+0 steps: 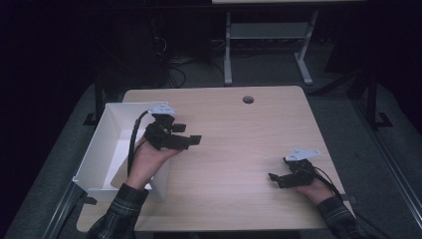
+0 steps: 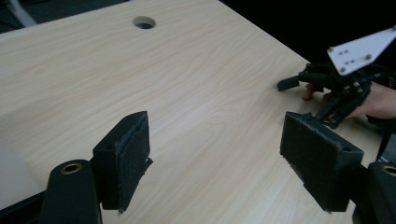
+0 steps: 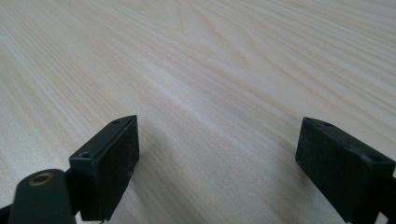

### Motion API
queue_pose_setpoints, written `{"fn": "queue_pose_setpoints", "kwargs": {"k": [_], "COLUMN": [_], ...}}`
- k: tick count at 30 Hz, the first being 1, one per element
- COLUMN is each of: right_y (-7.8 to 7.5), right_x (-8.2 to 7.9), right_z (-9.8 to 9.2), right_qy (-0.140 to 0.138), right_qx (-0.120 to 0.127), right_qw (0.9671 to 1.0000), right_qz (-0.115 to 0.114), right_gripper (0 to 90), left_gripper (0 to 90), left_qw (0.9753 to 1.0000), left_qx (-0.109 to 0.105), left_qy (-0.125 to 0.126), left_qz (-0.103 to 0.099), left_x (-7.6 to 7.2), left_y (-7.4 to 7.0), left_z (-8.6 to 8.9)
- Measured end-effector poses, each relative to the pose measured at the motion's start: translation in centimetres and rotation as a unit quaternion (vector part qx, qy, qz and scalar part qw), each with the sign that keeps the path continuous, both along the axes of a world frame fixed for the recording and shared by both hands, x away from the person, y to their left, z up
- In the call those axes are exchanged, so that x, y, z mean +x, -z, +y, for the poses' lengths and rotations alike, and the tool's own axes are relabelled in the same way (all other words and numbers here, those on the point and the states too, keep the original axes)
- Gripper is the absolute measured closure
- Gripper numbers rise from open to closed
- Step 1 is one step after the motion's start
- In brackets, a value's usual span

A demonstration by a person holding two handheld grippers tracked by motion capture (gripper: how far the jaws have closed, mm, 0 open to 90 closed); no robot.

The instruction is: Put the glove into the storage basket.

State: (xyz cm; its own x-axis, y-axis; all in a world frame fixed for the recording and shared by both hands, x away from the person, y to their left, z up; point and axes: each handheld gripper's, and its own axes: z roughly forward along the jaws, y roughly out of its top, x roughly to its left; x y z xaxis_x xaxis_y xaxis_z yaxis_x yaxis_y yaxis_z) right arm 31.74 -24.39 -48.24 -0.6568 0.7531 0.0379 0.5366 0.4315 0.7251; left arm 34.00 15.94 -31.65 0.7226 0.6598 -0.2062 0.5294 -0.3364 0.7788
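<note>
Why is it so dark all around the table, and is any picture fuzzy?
High view: the table is lit while the floor behind falls into near-black. Left gripper view: the near jaws look soft, and the right gripper farther off is a bit blurred. Right gripper view: a pale sheen crosses the wood, with dim shadows under the right gripper.

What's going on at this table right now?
A person holds a two-jaw gripper in each hand over a light wooden table. The left gripper hovers beside a white box at the table's left edge, jaws wide open and holding nothing. The right gripper sits low near the table's right side, also open and holding nothing. Nothing is being gripped at this moment.
</note>
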Motion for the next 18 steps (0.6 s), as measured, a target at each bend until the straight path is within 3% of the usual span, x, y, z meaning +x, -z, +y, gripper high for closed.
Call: {"fn": "queue_pose_setpoints", "kwargs": {"k": [11, 18], "right_y": [0.0, 0.0], "right_x": [0.0, 0.0], "right_z": [0.0, 0.0], "right_qy": [-0.001, -0.003], "right_qx": [0.0, -0.003], "right_qw": [1.0, 1.0], "right_qz": [0.0, 0.0], "right_gripper": [12.8, 12.8], "left_gripper": [23.6, 23.7], "left_qw": [0.9995, 0.9988], "left_qx": [0.021, 0.024], "left_qy": [0.024, 0.042], "left_qz": [0.001, -0.005], "left_x": [-1.1, -1.3], "left_y": [3.6, 6.6], "left_z": [-4.5, -6.0]}}
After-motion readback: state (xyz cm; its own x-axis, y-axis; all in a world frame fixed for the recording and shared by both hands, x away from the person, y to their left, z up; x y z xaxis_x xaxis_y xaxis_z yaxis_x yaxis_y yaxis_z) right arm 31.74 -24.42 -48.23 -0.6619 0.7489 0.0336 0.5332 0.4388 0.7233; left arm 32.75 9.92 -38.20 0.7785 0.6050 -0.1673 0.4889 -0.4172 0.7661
